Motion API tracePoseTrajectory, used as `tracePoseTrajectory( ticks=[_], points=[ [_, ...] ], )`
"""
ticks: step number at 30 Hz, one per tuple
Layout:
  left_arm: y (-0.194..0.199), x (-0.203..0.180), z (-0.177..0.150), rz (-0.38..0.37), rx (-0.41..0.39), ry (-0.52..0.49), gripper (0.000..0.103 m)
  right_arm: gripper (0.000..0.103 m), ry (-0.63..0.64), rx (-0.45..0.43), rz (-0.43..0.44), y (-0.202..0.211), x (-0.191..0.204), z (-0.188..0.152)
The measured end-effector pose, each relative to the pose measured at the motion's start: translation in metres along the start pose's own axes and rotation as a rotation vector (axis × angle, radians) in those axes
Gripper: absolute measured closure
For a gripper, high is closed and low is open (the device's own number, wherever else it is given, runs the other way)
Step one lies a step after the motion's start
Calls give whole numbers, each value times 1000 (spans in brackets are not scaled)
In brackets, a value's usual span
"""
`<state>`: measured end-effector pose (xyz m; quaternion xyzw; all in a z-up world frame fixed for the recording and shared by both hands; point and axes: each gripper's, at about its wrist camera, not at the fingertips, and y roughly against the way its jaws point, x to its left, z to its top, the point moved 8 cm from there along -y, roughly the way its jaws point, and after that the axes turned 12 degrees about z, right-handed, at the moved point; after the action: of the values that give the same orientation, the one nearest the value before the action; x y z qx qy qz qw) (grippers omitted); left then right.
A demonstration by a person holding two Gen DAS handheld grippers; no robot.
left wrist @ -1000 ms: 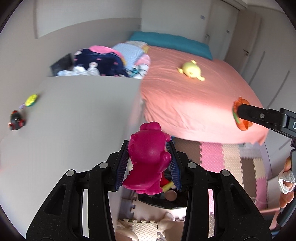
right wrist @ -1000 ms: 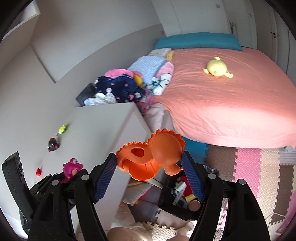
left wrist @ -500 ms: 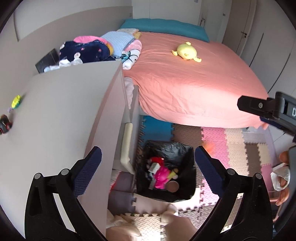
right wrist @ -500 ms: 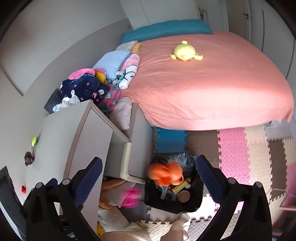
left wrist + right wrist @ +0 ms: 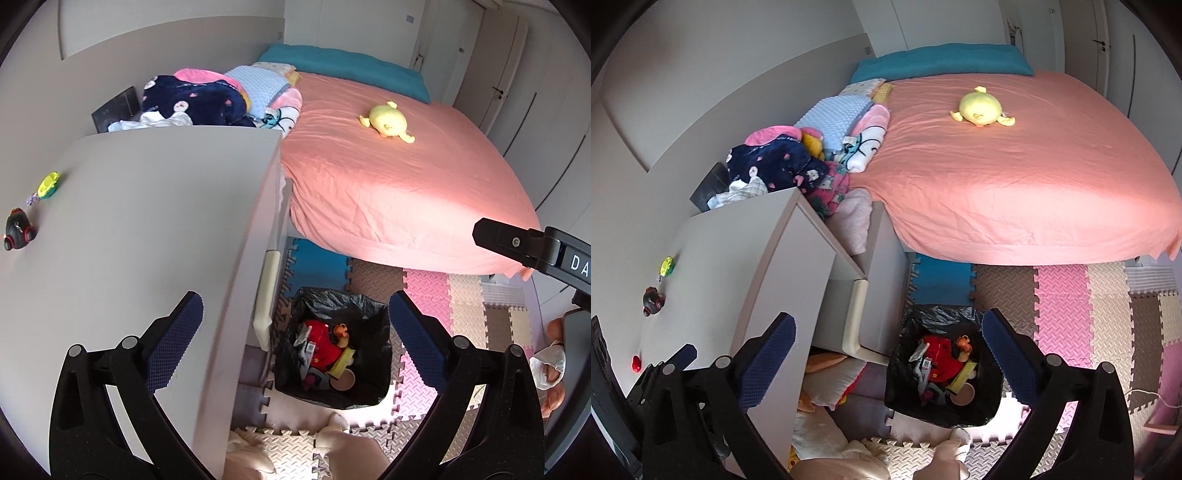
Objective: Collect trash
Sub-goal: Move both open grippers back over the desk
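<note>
1. Down on the foam floor mats point(image 5: 1060, 295), between the white desk point(image 5: 147, 229) and the foot of the bed point(image 5: 399, 192), stands a bin lined with a black bag point(image 5: 373, 314), seen from above by both cameras.
2. The left gripper point(image 5: 293, 339) is released, both blue-padded fingers spread wide with nothing between them; its jaws have just been opening.
3. The right gripper point(image 5: 888, 350) hangs the same way, jaws fully apart and empty, and it too has just been opening.
4. Inside the bin lies a heap of toys and trash: a red plush toy point(image 5: 942, 360), a small orange figure point(image 5: 964, 345) beside it, something yellow and a brown round lid, with wrappers on the left side.
5. On the desk rest a dark toy car point(image 5: 18, 229), a yellow-green toy point(image 5: 50, 182) and, in the right view, a small red ball point(image 5: 636, 363).
6. A yellow plush point(image 5: 980, 107) sits on the pink bedsheet, well apart from the bin.
7. Folded blankets and clothes point(image 5: 192, 99) are piled at the far end of the desk.
</note>
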<state>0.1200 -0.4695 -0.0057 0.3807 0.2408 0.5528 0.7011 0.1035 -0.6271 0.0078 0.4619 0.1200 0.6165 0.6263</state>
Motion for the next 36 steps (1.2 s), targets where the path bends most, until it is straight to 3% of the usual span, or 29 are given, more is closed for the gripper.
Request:
tracePoseTrajectory(
  ticks=[8, 15, 36],
  points=[
    [4, 44, 0, 22, -11, 52, 6, 2, 51, 5, 25, -13, 43, 2],
    [5, 96, -2, 56, -16, 115, 6, 2, 142, 31, 67, -33, 103, -2],
    [12, 298, -47, 263, -6, 363, 6, 2, 383, 121, 250, -108, 289, -42]
  ],
)
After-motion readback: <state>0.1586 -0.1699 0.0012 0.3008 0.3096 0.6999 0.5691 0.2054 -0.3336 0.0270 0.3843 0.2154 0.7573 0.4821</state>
